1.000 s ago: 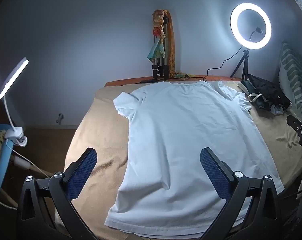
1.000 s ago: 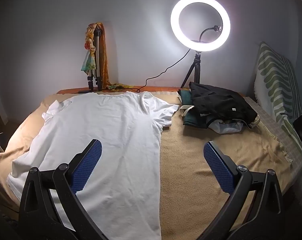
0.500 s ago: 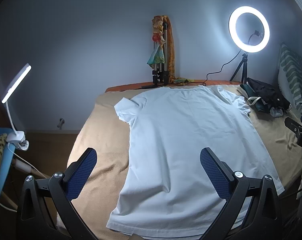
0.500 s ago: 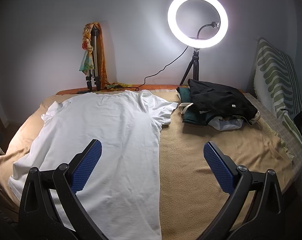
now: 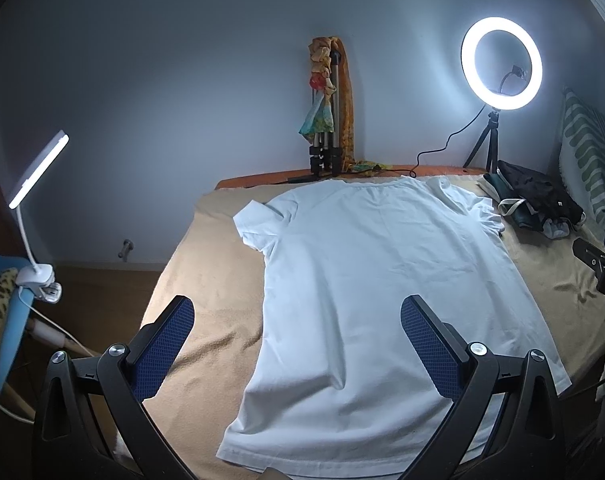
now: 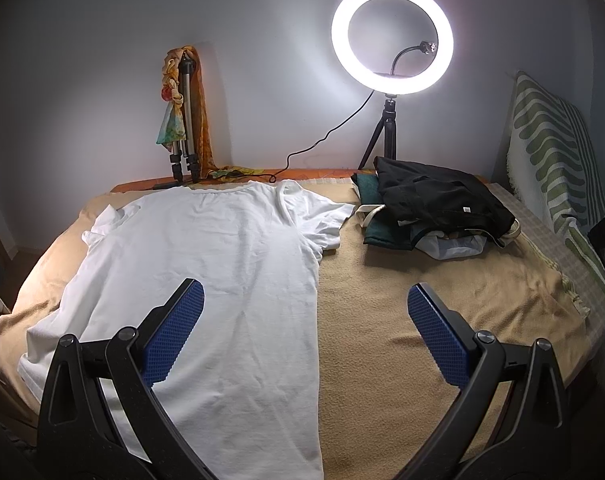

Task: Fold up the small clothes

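- The left gripper (image 5: 296, 344) and the right gripper (image 6: 304, 336), each a black two-finger claw with blue textured pads, are spread wide, hold nothing and hover clear of the cloth.
- Over the last second both views have crept back and up slightly; nothing is grasped, so I judge folding has not begun.
- The white cotton T-shirt (image 5: 378, 280) lies flat and unfolded on the tan blanket (image 6: 422, 300), hem nearest, collar towards the wall.
- Just beyond its right sleeve sits a pile of dark clothes (image 6: 434, 204).
- Farthest, a lit ring light on a small tripod (image 6: 392, 36) stands by the wall.
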A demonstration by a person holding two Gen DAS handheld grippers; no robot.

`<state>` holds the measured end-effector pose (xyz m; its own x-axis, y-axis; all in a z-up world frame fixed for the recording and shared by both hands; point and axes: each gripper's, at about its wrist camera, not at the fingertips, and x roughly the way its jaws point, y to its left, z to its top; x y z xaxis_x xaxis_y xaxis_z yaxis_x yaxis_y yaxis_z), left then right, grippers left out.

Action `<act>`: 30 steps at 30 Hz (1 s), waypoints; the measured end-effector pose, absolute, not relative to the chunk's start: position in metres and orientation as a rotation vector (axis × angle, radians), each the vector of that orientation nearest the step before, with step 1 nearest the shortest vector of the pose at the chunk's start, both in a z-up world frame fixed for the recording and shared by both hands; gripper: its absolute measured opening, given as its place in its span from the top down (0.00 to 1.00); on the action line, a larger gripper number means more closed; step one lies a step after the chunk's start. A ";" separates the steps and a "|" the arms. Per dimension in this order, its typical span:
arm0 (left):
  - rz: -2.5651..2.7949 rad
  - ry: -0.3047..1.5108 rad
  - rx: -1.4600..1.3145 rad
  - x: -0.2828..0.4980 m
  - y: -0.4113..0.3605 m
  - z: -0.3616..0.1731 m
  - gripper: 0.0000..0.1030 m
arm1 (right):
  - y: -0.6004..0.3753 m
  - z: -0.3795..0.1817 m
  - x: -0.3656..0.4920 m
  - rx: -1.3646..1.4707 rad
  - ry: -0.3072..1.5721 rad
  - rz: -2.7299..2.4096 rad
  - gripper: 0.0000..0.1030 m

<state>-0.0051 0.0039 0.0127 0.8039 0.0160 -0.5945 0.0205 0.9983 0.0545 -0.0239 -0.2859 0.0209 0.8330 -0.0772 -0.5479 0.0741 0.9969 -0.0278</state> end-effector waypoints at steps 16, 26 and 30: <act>0.003 0.630 0.056 -0.004 0.007 0.012 0.00 | -0.289 0.021 -0.023 0.000 0.584 -0.081 0.00; 0.003 0.629 0.054 -0.006 0.007 0.012 0.00 | -0.290 0.020 -0.024 0.003 0.584 -0.081 0.00; 0.004 0.629 0.055 -0.005 0.007 0.012 0.00 | -0.290 0.021 -0.024 0.003 0.585 -0.080 0.00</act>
